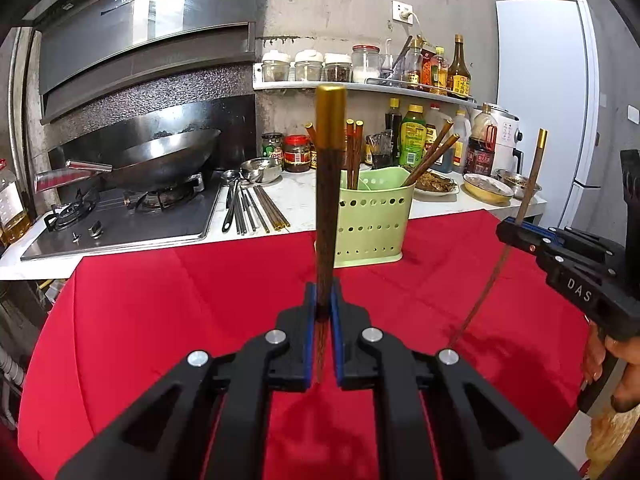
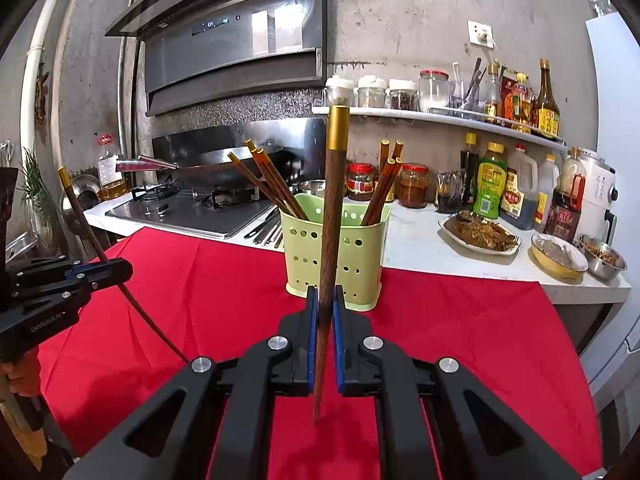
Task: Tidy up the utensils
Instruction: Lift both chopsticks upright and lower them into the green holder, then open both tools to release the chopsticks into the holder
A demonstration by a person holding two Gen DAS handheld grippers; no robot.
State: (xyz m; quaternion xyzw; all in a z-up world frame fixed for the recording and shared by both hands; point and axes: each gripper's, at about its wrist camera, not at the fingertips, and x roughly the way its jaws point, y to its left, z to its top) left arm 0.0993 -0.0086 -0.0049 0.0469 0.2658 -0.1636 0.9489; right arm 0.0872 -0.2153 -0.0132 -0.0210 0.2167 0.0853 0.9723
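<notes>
My left gripper (image 1: pixel 323 300) is shut on a brown chopstick with a gold cap (image 1: pixel 329 184), held upright above the red cloth. My right gripper (image 2: pixel 325 300) is shut on a like chopstick (image 2: pixel 333 216), also upright. A light green perforated utensil holder (image 1: pixel 374 224) stands at the cloth's far edge with several brown chopsticks (image 1: pixel 430 156) in it; it shows in the right wrist view (image 2: pixel 336 256) too. The right gripper (image 1: pixel 516 232) shows at the right of the left wrist view, the left gripper (image 2: pixel 116 272) at the left of the right wrist view.
A red cloth (image 1: pixel 200 312) covers the table. Behind it a white counter holds metal chopsticks and ladles (image 1: pixel 252 208), a gas hob with a wok (image 1: pixel 160 160), sauce bottles (image 1: pixel 412 136), food dishes (image 2: pixel 478 234) and a fridge (image 1: pixel 548 112) at right.
</notes>
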